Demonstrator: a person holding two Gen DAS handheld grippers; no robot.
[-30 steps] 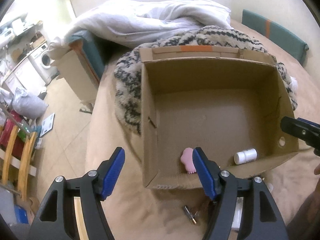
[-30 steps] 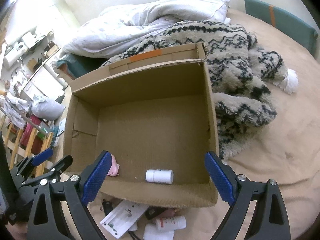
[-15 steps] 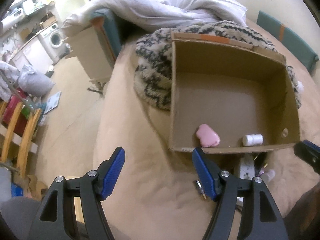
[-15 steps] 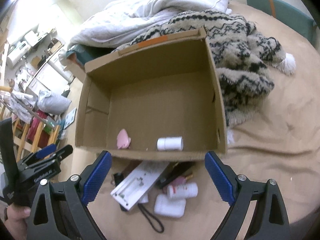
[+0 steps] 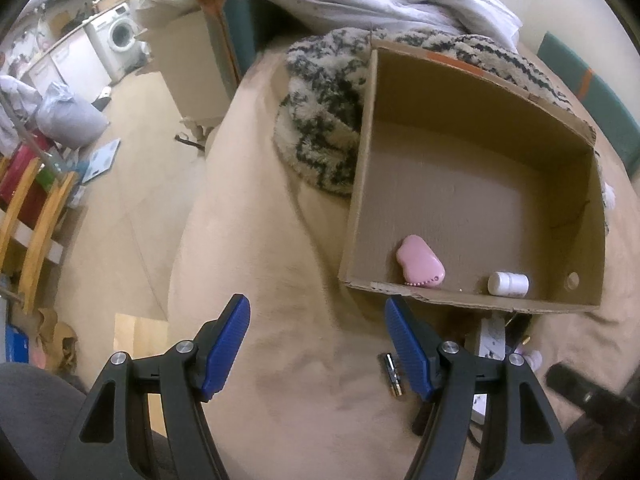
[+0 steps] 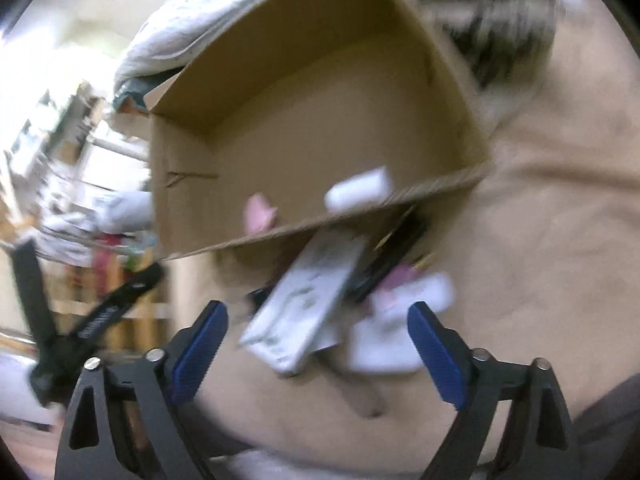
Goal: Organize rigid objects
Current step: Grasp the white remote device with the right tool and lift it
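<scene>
Compared with half a second ago, the open brown cardboard box (image 5: 476, 184) has slid toward the right half of the left wrist view, and more of the beige bedcover (image 5: 272, 280) fills the centre. The right wrist view has tilted and gone blurred with motion; the box (image 6: 320, 92) now sits in its upper middle, and the loose items lie closer to the lower centre than before.

The left gripper (image 5: 318, 344), with black arms and blue pads, has its jaws spread wide with nothing between them, over bare bedcover. The right gripper (image 6: 318, 348) is likewise wide open and holds nothing; a flat white rectangular package (image 6: 304, 312) lies just ahead between its fingers, though blur hides whether anything touches.

Inside the box, at its near wall, lie a pink foot-shaped plastic piece (image 5: 420, 266) toward the left and a small white cylindrical bottle (image 5: 508, 283) on its side toward the right, apart from each other. Both show in the right wrist view too, smeared: the pink piece (image 6: 260, 212) and the bottle (image 6: 358, 190).

Only the left wrist view shows a small metallic cylinder (image 5: 394, 374) on the bedcover beside the right finger, the black-and-white shaggy blanket (image 5: 324, 120) touching the box's left wall, and a washing machine (image 5: 120, 38) at upper left. Only the right wrist view shows the pile outside the box clearly enough to pick out a dark flat object (image 6: 394, 256) and pale white containers (image 6: 400, 320) beside the package.
</scene>
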